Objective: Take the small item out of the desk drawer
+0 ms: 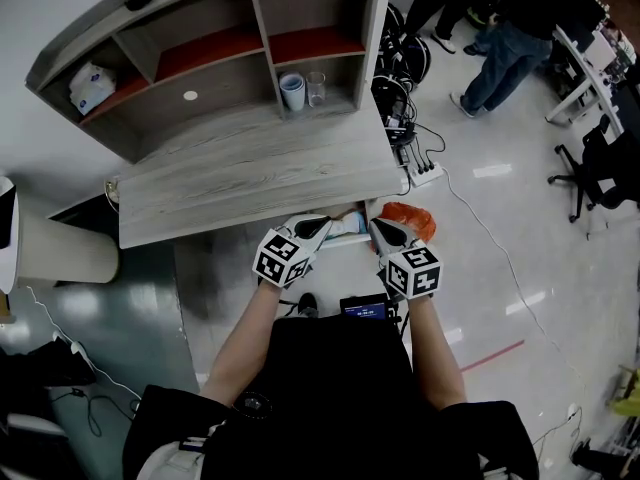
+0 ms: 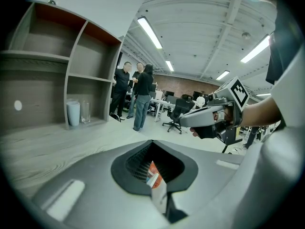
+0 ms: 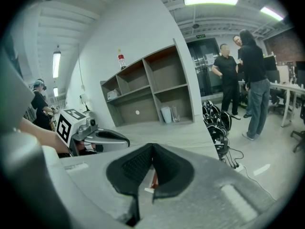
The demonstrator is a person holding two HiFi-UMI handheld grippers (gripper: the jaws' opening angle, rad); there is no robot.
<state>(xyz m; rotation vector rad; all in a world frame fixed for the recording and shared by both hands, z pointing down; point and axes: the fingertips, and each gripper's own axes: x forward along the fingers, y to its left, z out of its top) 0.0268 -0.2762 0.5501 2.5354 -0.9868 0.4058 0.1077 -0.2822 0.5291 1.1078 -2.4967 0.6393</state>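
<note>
Centre frame, left gripper (image 1: 322, 227) and right gripper (image 1: 379, 227) — jaws closed together, gripping nothing — flank the small item (image 1: 347, 227) in the desk drawer (image 1: 338, 240); one should open wide before reaching in.

An open-plan office: desks (image 1: 578, 73) and swivel chairs (image 1: 590, 168) under strip lights (image 2: 149, 31), cables (image 1: 405, 108) across the floor (image 1: 520, 228).

Small item (image 2: 155, 175): print illegible
</note>
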